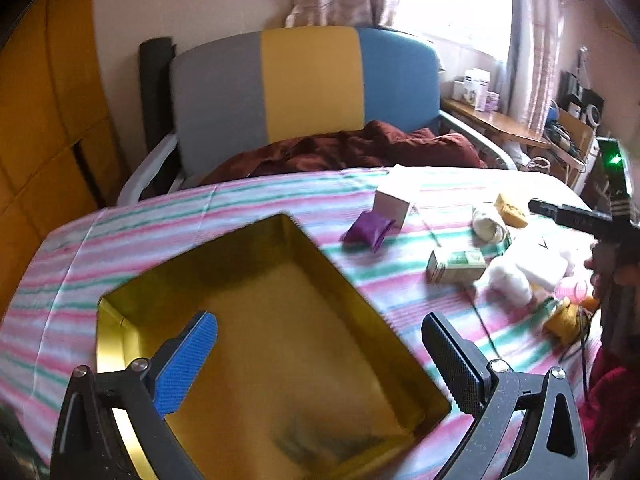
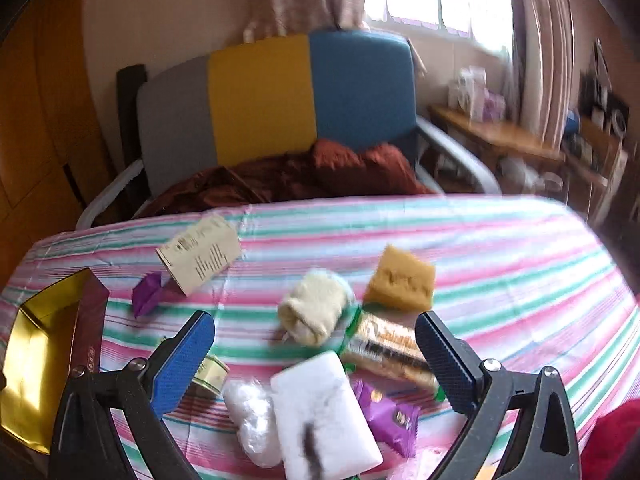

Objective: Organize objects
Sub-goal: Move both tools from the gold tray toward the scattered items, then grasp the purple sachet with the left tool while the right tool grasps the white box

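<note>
A gold-lined open box [image 1: 280, 344] lies on the striped cloth, right under my left gripper [image 1: 320, 344], which is open and empty. The same box [image 2: 36, 356] shows at the left edge of the right wrist view. My right gripper [image 2: 316, 344] is open over a heap of items: a white pad [image 2: 324, 412], a cream cloth roll [image 2: 316, 312], a yellow sponge [image 2: 400, 280], a long snack pack [image 2: 388, 352], a purple wrapper [image 2: 388, 416] and a clear plastic bundle [image 2: 252, 416]. Further left lie a cream carton [image 2: 200, 252] and a purple pouch [image 2: 150, 292].
The table's striped cloth [image 1: 168, 216] ends at a chair [image 1: 272, 88] with a dark red garment [image 1: 352, 148] on its seat. A wooden shelf [image 1: 492, 120] with small things stands at the right by the window. A small tin [image 2: 210, 372] sits by my right gripper's left finger.
</note>
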A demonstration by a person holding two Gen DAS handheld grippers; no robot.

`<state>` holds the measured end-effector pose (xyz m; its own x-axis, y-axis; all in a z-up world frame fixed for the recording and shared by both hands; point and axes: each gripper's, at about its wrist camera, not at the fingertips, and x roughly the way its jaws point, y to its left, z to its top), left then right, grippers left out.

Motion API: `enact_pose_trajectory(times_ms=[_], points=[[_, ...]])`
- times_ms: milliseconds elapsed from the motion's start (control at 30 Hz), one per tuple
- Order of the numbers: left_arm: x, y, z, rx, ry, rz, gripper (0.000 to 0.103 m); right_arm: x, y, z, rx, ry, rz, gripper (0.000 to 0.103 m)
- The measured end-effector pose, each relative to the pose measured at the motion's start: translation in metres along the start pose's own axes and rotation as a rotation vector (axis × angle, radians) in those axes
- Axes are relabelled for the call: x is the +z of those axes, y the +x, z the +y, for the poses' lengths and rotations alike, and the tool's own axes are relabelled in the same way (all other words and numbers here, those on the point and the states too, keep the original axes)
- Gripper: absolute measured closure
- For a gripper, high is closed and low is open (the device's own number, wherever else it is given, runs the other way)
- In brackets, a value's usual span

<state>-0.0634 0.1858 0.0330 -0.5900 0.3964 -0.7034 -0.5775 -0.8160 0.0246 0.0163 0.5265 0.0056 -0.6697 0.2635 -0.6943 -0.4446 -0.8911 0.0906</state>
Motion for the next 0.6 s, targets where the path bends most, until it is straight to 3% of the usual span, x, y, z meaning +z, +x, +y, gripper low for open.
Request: enact_pose_trajectory(times_ms=[167, 333, 433, 600], points=[[0.029, 0.036, -0.027, 0.006, 0.094, 0.062, 0.000, -0.001, -0.003, 0.002, 0.032, -0.007, 0.005, 0.001], [0.056, 0.081, -0.043, -0.024, 0.122, 0.136, 0.000, -0.001, -0.001, 0.006, 0.038, -0.021, 0.014, 0.001], [0.074, 0.109, -0.048, -0.085, 0.076, 0.197, 0.001, 0.000, -0.002, 0.008, 0.037, -0.032, 0.012, 0.001], [0.095, 0.160, -0.040, -0.177, -0.098, 0.323, 0.025, -0.001, -0.002, 0.011, 0.048, -0.044, 0.017, 0.001]])
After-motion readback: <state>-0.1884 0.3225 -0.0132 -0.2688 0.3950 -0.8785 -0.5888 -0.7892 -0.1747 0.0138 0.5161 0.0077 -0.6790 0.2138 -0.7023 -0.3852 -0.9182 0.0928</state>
